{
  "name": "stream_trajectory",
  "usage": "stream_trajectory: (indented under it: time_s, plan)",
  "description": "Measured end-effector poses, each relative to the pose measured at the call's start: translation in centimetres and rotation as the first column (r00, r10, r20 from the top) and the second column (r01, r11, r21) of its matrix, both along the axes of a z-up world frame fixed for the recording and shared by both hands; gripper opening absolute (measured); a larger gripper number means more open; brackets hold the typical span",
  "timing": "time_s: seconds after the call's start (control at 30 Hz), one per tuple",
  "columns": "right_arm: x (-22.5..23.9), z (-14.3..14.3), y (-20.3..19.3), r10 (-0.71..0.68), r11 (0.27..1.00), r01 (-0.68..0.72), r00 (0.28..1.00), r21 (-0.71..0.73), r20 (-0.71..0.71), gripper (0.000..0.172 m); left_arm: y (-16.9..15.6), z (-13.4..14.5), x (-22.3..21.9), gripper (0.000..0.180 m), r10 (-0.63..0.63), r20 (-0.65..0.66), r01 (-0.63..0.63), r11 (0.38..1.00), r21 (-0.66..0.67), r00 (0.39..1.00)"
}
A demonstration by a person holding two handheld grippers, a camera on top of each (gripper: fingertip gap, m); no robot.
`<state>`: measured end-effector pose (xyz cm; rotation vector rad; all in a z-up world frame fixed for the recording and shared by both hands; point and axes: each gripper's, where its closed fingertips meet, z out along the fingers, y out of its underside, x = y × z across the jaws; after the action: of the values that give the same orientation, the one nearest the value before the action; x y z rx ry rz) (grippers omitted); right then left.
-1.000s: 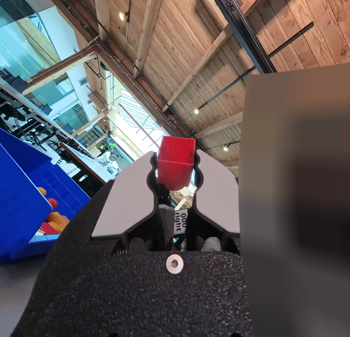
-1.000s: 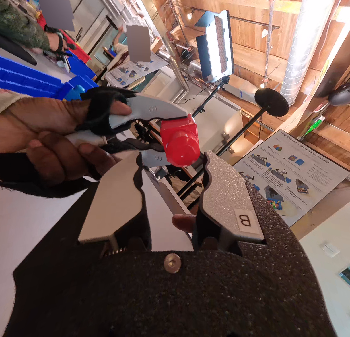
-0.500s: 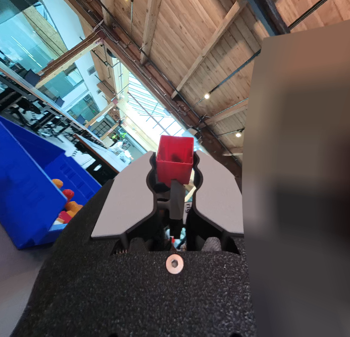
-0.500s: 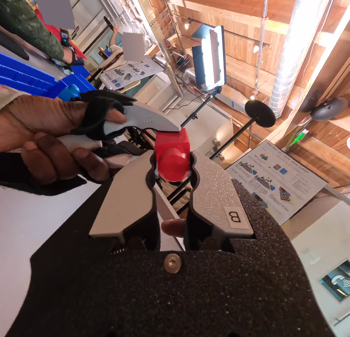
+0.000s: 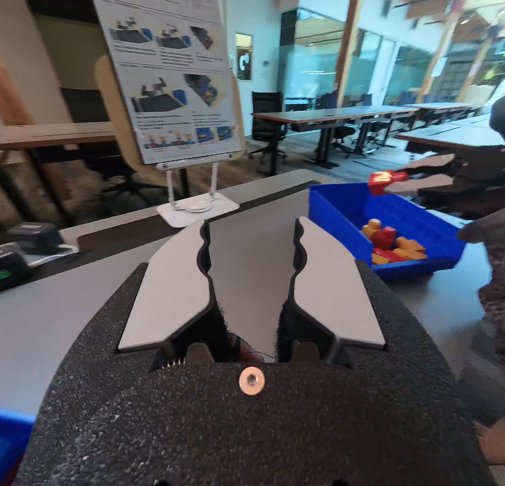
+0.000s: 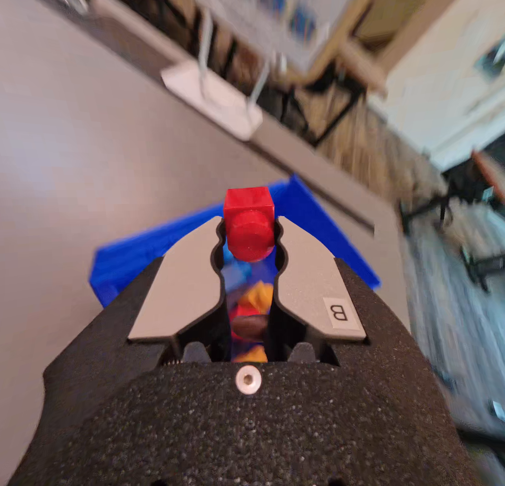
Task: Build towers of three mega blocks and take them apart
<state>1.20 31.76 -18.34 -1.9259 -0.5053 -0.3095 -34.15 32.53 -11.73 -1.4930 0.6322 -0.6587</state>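
Left wrist view: the left gripper (image 5: 251, 226) hangs over the bare grey table (image 5: 82, 303), its two fingers (image 5: 175, 276) spread wide apart with nothing between them but tabletop. Far ahead, at the table's far edge, a sign stand (image 5: 198, 206) holds up a printed board (image 5: 169, 71). To the right sits a blue bin (image 5: 341, 210) with a heap of red and orange blocks (image 5: 390, 243) in its near right corner. Above the bin's far right rim, the right gripper (image 5: 393, 181) reaches in from the right, its fingers clamped on a red block (image 5: 382, 181) held clear of the bin. A hand (image 5: 481, 229) shows at the right edge, beside the bin. Office desks and chairs fill the far background.

Right wrist view: the picture is blurred and tilted. The right gripper (image 6: 249, 221) has both pads pressed against the sides of the red block (image 6: 248, 221), which sits at the fingertips with its round stud facing the camera. Behind and below it lies the blue bin (image 6: 322, 216), with orange and red blocks (image 6: 255, 298) seen through the gap between the fingers. The sign stand (image 6: 210, 101) stands far left on the table (image 6: 82, 134).
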Motion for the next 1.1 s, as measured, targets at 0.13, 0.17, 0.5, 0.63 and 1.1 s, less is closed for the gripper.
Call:
stream_trajectory:
  time_s: [0.13, 0.17, 0.5, 0.63, 1.1]
  plan:
    - [5.2, -4.5, -1.4, -0.181, 0.948, 0.176, 0.984, -0.264, 0.005, 0.034, 0.2, 1.0, -2.5, 0.055, 0.055, 0.019, -0.056, 0.998, 0.022, 0.998]
    - [6.1, -5.1, -1.7, -0.212, 0.933, 0.204, 0.977, -0.297, 0.004, 0.034, 0.1, 1.2, -2.8, 0.054, 0.057, 0.033, -0.057, 0.998, 0.023, 0.998]
    - [8.9, -9.1, -5.6, -0.288, 0.79, 0.259, 0.957, -0.556, 0.037, 0.034, 0.2, 0.7, -2.6, 0.051, 0.072, -0.037, -0.071, 0.997, 0.041, 0.997]
    - [7.6, -11.0, -6.7, -0.21, 0.717, 0.204, 0.975, -0.667, 0.072, 0.034, 0.3, 0.2, -2.3, 0.051, 0.082, -0.081, -0.078, 0.996, 0.041, 0.993]
    - [7.7, -13.0, -3.8, -0.23, 0.735, 0.208, 0.972, -0.645, 0.051, 0.034, 0.4, 0.6, -4.0, 0.049, 0.121, -0.084, -0.117, 0.991, 0.058, 0.989]
